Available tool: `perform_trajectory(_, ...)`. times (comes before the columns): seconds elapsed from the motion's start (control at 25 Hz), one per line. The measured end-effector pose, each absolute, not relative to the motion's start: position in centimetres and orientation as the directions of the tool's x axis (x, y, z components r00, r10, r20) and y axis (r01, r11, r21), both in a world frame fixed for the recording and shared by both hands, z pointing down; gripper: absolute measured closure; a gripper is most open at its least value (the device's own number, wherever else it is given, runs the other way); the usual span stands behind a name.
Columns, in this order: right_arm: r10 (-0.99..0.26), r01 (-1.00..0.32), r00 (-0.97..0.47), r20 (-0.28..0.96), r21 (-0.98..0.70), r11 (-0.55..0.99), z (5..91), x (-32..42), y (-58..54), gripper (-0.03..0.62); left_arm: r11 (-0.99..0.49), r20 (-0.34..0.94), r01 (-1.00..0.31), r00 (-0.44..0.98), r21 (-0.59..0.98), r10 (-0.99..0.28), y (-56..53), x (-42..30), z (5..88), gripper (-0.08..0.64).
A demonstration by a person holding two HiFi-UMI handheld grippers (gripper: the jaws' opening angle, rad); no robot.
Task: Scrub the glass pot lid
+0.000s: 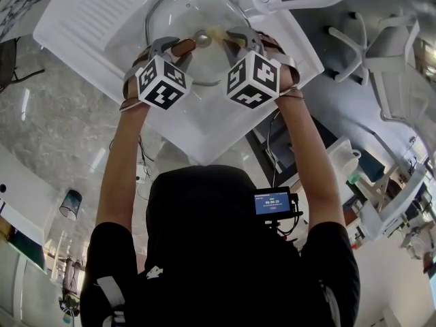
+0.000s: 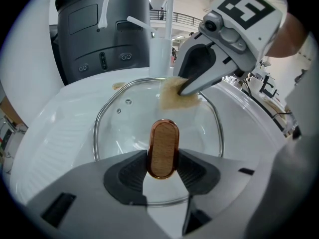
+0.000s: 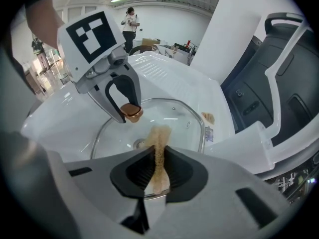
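Observation:
The glass pot lid point(image 1: 178, 20) lies in the white sink basin point(image 1: 204, 125). My left gripper point(image 2: 163, 156) is shut on the lid's wooden, copper-rimmed knob point(image 2: 163, 146), which stands upright between the pads. In the head view the left gripper point(image 1: 185, 46) sits on the near left of the lid. My right gripper point(image 3: 158, 158) is shut on a thin tan scrubbing sponge point(image 3: 159, 143), whose free end rests on the glass point(image 3: 185, 117). From the left gripper view the sponge point(image 2: 175, 96) presses on the far right part of the lid point(image 2: 119, 128). The right gripper point(image 1: 238, 41) is beside the left one.
A white faucet point(image 2: 168, 19) rises behind the basin, with a dark grey appliance point(image 2: 104, 34) behind it. A ribbed draining board point(image 1: 102, 12) lies to the left. A small tan scrap point(image 3: 207, 117) sits on the sink ledge. The drain point(image 3: 140, 144) shows through the glass.

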State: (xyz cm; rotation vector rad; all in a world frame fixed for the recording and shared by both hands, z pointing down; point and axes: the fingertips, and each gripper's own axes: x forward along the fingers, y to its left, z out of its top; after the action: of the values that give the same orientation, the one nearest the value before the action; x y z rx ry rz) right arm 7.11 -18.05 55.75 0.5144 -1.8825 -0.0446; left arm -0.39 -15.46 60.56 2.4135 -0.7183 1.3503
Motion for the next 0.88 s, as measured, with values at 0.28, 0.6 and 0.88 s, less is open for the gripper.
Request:
perform_trajectory(0.28,-0.412,-0.335,-0.261,0.873,0.318,0.887,55.1,7.5,-19.3,0.558,-0.837,0.852,-0.547,0.440,0.003,-0.284,-15.4,-0.3,60.5,0.385)
perform_trajectory(0.6,-0.483,-0.342,-0.234,0.844,0.393,0.853,54.5,8.0,-20.8,0.558,-0.837,0.851,-0.547,0.442,0.006,-0.282,-15.4,-0.2,60.6,0.387)
perform_trajectory(0.88,-0.514,-0.349,-0.225,0.828,0.424,0.836,54.2,8.1,-21.0,0.561,-0.838,0.851,-0.546,0.444,0.008,-0.282,-15.4,-0.2,60.5,0.387)
